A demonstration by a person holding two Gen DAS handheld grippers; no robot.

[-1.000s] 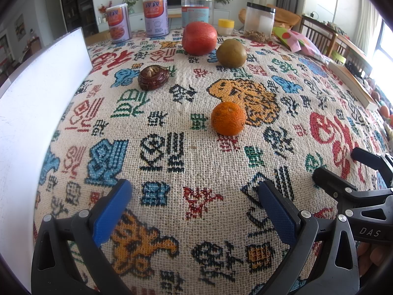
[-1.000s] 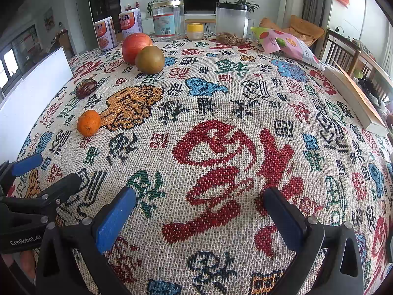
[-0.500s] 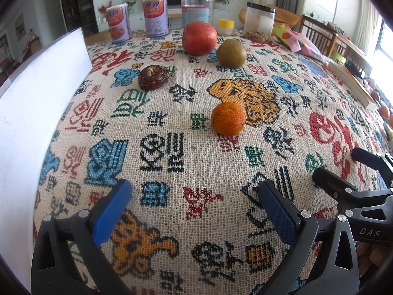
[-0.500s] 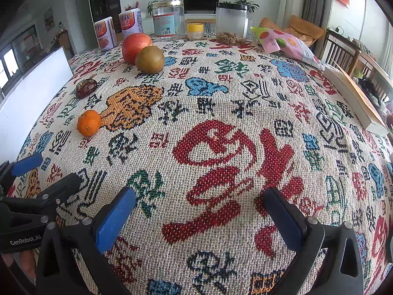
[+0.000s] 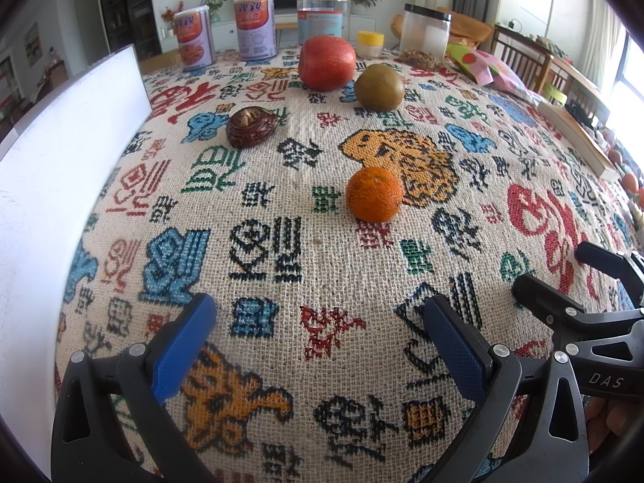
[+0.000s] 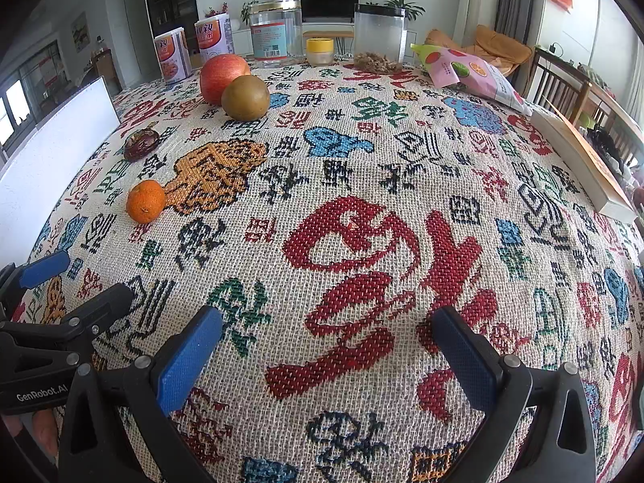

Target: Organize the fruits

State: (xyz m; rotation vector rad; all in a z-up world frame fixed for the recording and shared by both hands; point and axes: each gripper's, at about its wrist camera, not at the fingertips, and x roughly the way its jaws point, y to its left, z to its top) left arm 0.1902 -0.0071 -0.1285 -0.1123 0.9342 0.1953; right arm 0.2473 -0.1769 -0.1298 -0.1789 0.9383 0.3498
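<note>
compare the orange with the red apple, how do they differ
The orange is smaller than the red apple and bright orange with a dimpled skin; the apple is red and smooth. The orange sits alone, nearest the grippers; the apple stands at the far end, close beside a brownish-green fruit. Both rest untouched on the patterned cloth.

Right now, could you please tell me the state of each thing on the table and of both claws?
left claw: open, empty, low over the cloth
right claw: open, empty
orange: loose on the cloth, apart from the rest
red apple: on the cloth, beside the brown-green fruit
brown-green fruit: on the cloth
dark wrinkled fruit: alone, on the cloth
clear jar: upright, lid on
</note>
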